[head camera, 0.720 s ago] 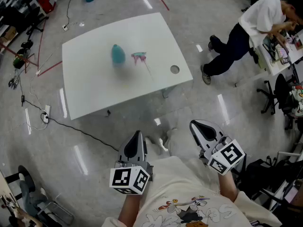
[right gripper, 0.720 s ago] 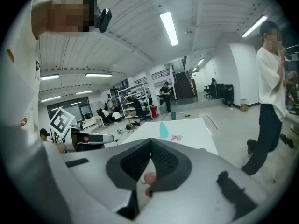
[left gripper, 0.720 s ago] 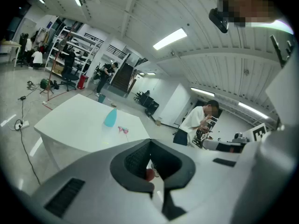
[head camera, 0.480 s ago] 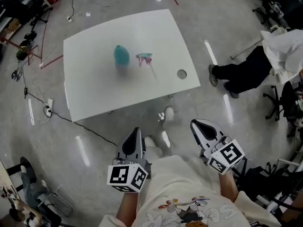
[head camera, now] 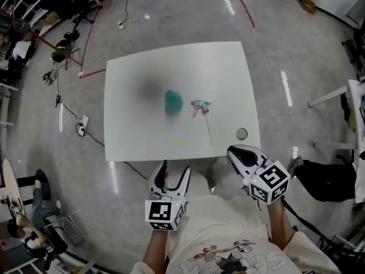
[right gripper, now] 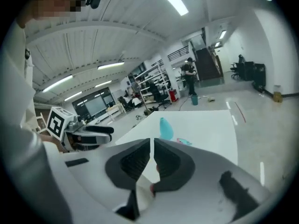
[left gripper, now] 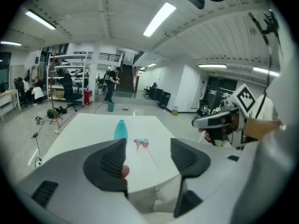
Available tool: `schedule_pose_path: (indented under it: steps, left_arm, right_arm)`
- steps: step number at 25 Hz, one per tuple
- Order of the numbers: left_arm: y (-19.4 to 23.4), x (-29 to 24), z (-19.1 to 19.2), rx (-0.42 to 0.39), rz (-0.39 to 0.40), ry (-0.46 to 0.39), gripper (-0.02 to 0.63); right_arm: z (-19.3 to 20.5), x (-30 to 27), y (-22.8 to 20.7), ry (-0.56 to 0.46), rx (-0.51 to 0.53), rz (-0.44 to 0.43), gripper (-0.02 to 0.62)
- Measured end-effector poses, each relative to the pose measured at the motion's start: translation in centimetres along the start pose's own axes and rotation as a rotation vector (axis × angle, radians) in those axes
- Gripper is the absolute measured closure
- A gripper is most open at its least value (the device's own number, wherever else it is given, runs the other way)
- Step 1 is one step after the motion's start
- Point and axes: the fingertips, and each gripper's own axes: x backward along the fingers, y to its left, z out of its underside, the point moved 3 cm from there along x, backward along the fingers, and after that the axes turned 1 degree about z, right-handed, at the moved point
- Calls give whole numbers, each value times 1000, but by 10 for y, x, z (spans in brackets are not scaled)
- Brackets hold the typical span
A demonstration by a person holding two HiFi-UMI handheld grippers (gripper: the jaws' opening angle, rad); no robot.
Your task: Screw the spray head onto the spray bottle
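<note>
One bottle (head camera: 173, 100), one spray head (head camera: 200, 107)

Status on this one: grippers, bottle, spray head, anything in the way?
Left gripper open, empty; right gripper shut, empty; both short of the table. Spray bottle upright, spray head lying beside it, unattached. Path clear.

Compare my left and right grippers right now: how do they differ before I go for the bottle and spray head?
The left gripper's jaws stand apart; the right gripper's jaws are closed together. In the head view, the left gripper sits just short of the table's near edge, while the right gripper's tip reaches that edge. Shared: both are empty and point toward the table, where the spray bottle and spray head sit untouched.
</note>
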Motion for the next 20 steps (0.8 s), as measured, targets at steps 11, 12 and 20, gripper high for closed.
schedule_pose_path:
  steps: [11,12,20]
  left_arm:
    - [169,-178,-2,-362,87,-171,231]
    - [174,-196,-2,-376,106,-187,225]
    - [217,-290,15,-454,250,-163,227]
  right_arm:
    - [-16,-105,24,32,-167,135,584]
    - [-18,-108,24,45,-175,143,584]
    - [-17,-150,46,96,-257,230,584]
